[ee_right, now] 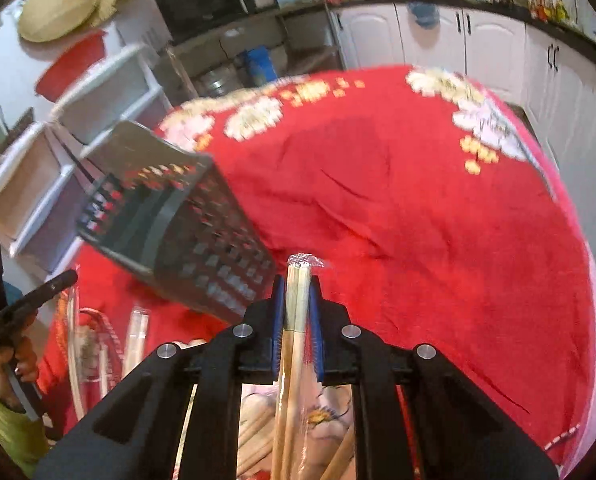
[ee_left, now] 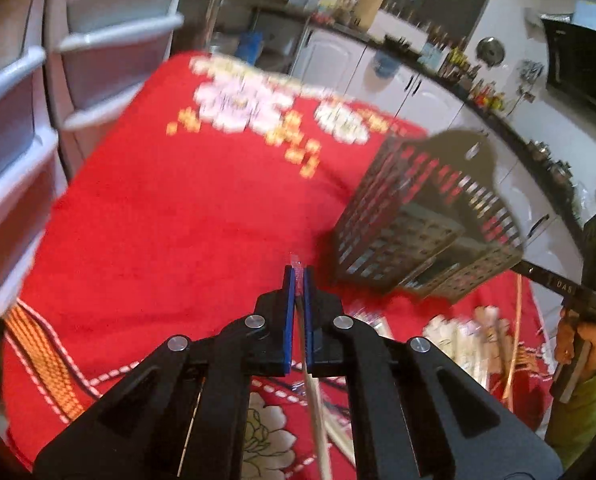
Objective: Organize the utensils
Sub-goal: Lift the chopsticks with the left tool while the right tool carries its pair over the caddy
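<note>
My left gripper (ee_left: 297, 277) is shut on a thin pale stick in a clear wrapper (ee_left: 315, 404), whose tip pokes out just past the blue pads. My right gripper (ee_right: 298, 285) is shut on a pair of wooden chopsticks in clear plastic wrap (ee_right: 294, 344). A dark grey perforated utensil basket (ee_left: 418, 220) (ee_right: 178, 220) stands on the red cloth between the two grippers, right of the left one and left of the right one. More wrapped chopsticks (ee_left: 478, 340) (ee_right: 136, 334) lie loose on the cloth near the front.
A red floral tablecloth (ee_left: 178, 220) (ee_right: 418, 200) covers the round table. White plastic drawer units (ee_left: 22, 128) (ee_right: 42, 184) stand at its left edge. White kitchen cabinets (ee_right: 498, 40) and a cluttered counter run behind. A green sleeve (ee_left: 582, 412) (ee_right: 6, 424) shows at the frame edges.
</note>
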A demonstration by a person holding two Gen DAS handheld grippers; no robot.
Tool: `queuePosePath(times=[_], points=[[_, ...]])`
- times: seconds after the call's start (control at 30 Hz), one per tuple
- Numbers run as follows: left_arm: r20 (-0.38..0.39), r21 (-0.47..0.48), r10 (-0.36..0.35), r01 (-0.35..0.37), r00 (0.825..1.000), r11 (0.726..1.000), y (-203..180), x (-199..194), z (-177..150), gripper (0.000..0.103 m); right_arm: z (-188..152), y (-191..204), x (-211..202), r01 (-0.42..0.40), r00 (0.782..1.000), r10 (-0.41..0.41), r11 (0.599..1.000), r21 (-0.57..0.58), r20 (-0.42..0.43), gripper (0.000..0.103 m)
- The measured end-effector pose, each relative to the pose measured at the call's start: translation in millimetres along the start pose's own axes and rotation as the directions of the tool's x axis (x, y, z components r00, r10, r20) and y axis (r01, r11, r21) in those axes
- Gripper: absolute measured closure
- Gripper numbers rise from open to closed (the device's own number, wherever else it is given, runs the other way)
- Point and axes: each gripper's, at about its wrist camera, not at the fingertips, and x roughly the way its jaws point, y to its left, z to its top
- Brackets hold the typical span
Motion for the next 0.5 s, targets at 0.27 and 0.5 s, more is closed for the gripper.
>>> queuePosePath(times=[0.27,0.5], points=[[0.153,0.049,-0.059,0.052,0.986,0.997,-31,-57,30,0.103,9,42,-69,-0.051,0.983,0.064,0.996,-0.080,0.172,0.093],[0.240,0.107,-0.114,0.091,0.964,0.990,-66,-87,55,0.103,23,73,-117,-0.067,0.938,0.114,0.986,-0.151,0.327,0.093]])
